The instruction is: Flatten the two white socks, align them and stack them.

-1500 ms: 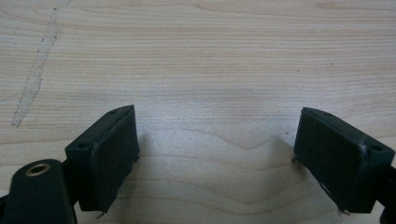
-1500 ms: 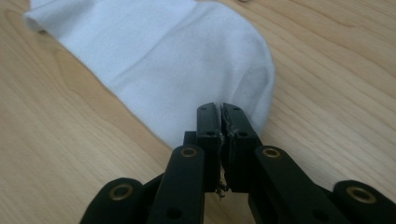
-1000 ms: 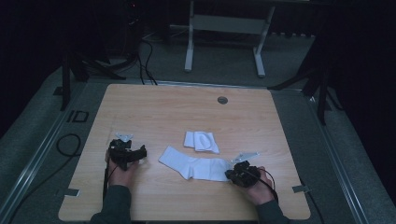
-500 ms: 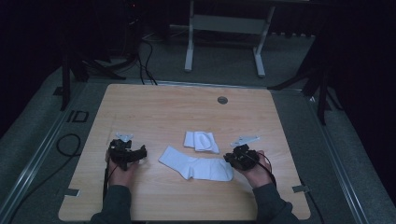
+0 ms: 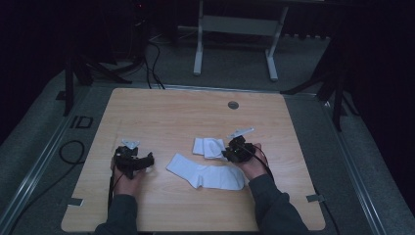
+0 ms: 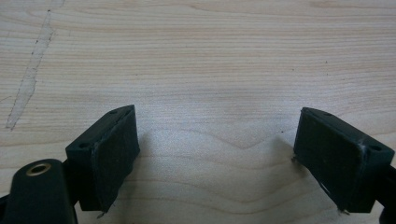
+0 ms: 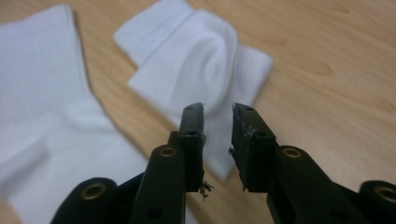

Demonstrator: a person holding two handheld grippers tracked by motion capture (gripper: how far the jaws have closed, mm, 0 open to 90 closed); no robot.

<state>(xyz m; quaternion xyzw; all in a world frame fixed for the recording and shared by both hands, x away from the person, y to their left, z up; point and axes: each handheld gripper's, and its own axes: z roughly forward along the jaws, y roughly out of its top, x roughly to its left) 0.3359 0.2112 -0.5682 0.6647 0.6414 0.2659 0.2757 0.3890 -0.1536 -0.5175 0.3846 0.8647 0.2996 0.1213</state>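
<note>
Now, in the high view, the folded sock (image 5: 208, 147) and the long sock (image 5: 205, 172) lie near the table's (image 5: 166, 110) front edge, between the left gripper (image 5: 142, 164) and right gripper (image 5: 229, 152). "ID" (image 5: 80, 122) is written beside the table's left edge. In the left gripper view the jaws stand wide apart over bare wood. In the right gripper view the jaws have just been opening, a narrow gap, nothing between them, above the folded sock (image 7: 196, 65).

Two socks (image 5: 208, 166) interrupt the otherwise bare table (image 5: 195, 112).
</note>
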